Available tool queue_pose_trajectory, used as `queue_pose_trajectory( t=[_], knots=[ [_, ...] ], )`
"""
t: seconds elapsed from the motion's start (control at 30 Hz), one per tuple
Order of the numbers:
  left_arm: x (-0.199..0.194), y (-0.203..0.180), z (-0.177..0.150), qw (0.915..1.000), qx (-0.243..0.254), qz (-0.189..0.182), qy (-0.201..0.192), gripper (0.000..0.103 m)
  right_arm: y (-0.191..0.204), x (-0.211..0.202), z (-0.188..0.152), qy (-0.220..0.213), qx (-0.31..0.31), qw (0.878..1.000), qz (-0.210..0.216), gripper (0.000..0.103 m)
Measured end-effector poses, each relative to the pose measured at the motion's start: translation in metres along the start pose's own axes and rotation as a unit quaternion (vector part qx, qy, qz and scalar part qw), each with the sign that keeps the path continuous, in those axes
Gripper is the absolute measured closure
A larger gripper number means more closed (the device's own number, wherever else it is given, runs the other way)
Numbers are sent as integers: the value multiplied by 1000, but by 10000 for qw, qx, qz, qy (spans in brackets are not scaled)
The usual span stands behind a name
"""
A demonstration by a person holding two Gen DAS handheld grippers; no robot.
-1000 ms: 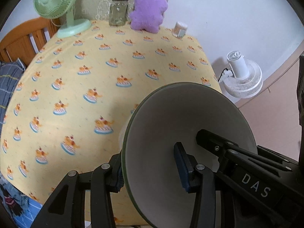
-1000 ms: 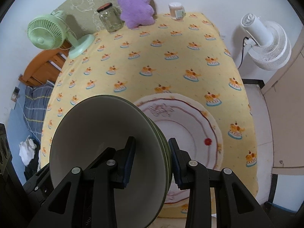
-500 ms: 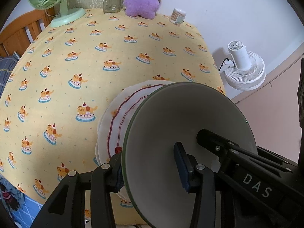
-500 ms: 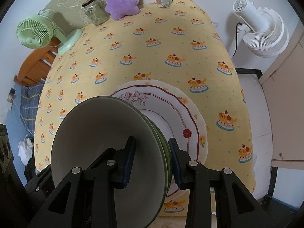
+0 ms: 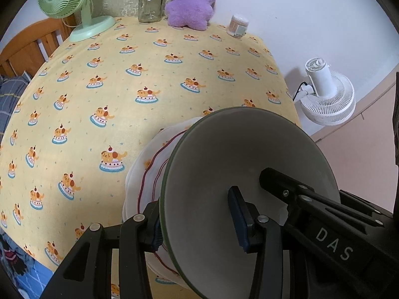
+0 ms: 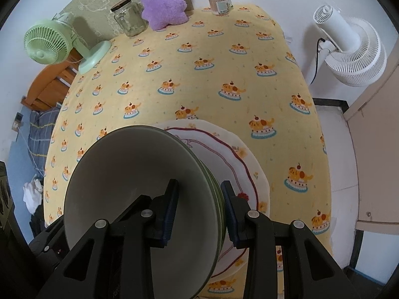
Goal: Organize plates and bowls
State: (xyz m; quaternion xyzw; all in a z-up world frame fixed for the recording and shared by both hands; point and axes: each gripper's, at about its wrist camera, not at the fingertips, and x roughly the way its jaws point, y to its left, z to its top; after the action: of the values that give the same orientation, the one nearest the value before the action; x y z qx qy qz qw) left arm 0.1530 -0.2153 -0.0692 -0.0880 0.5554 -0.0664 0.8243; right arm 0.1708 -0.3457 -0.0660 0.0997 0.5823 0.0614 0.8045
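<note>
Two grippers clamp opposite edges of one stack of grey-green bowls, carried tilted on edge above a table. Nearest the right wrist camera, the right gripper (image 6: 199,209) has its jaws partly closed over the rim of the bowl stack (image 6: 139,189), one pad inside the top bowl and the other against the layered outer rims. On the far side, the left gripper (image 5: 197,216) grips the same way, one blue pad pressed on the inner wall of the bowl stack (image 5: 239,162), the other behind the rim.

Just beneath the stack lies a cream plate (image 6: 244,172) with a dark red line and small flowers, flat on the yellow tablecloth (image 6: 199,87) near its front edge. How many plates lie there cannot be told.

Further back stand a green desk fan (image 6: 49,44), a glass jar (image 6: 128,20), a purple plush toy (image 6: 162,0) and a tub of cotton swabs (image 6: 219,1). A white floor fan (image 6: 349,49) stands beyond the table.

The risk now looks to be slippage: nested bowls held only by their rims could slide apart if either grip loosens or the hands move unevenly. Coming down tilted, the lower rim could strike and chip the plate.
</note>
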Motion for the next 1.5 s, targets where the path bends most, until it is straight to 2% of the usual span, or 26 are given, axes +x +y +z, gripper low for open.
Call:
queue_pose_trajectory(
  t=[0.1,0.2,0.27,0.33,0.47,0.6,0.73,1.0,1.23,1.4,1.5],
  knots=[
    [-1,-1,-1,10000,-29,67,-18,55,-1,-1,-1,-12,-53,10000,27,64],
    [-5,1,-3,9993,-73,358,-32,36,0,-6,-2,-132,-201,9996,-133,62],
    [-11,4,-4,9988,-110,471,-84,27,1,-10,-3,-209,-235,9991,-271,55],
    [-17,7,-6,9986,-108,494,-157,21,-1,-16,-5,-315,-170,9986,-378,38],
    [-32,9,-6,9984,48,467,-325,13,3,-30,-9,-504,-127,9977,-428,33],
    [-50,10,-5,9958,408,599,-568,12,15,-45,-15,-770,-78,9953,-577,27],
    [-71,22,-1,9921,629,676,-854,12,38,-60,-19,-1080,-57,9912,-757,27],
    [-111,72,4,9839,863,515,-1478,12,90,-82,-32,-1693,117,9815,-886,27],
    [-122,127,-3,9758,1099,546,-1810,12,135,-78,-56,-2187,227,9710,-937,27],
    [-125,158,-21,9669,1314,722,-2067,12,154,-68,-79,-2270,196,9683,-1021,27],
    [-126,173,-31,9657,1209,739,-2176,12,165,-64,-93,-2381,81,9658,-1026,27]
  ],
)
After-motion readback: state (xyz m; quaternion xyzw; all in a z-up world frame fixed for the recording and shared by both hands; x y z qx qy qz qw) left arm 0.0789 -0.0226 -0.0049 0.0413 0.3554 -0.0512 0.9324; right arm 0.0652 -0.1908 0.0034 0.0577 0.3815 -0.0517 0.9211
